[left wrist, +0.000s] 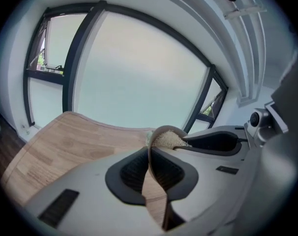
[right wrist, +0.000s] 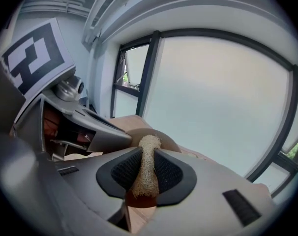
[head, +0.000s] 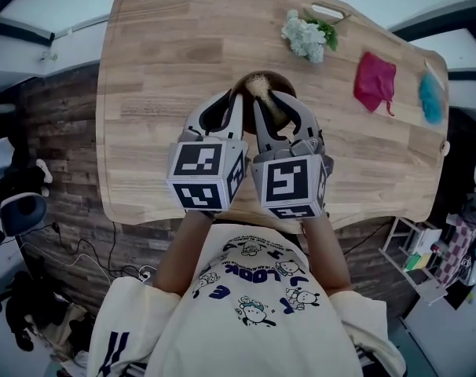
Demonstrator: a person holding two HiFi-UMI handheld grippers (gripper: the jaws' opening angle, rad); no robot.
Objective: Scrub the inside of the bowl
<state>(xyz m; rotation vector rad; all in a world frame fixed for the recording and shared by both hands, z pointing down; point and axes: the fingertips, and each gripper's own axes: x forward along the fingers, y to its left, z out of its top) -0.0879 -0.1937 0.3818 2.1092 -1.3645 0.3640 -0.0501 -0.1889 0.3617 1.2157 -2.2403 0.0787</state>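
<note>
A brown wooden bowl point(head: 263, 89) is held tilted up over the middle of the wooden table point(head: 159, 108). My left gripper point(head: 236, 100) is shut on the bowl's rim point(left wrist: 151, 157), which runs edge-on between its jaws. My right gripper point(head: 263, 104) is shut on a pale loofah scrubber point(right wrist: 145, 167). The scrubber's tip reaches into the bowl point(right wrist: 161, 140) and rests against its inside. In the left gripper view the scrubber point(left wrist: 167, 140) shows inside the bowl's mouth, with the right gripper's jaw beside it.
On the table's far side lie a bunch of white flowers point(head: 307, 36), a crimson cloth point(head: 375, 82) and a teal scrubber point(head: 431, 98). A person's torso in a printed shirt point(head: 254, 305) fills the near edge. Large windows stand beyond the table.
</note>
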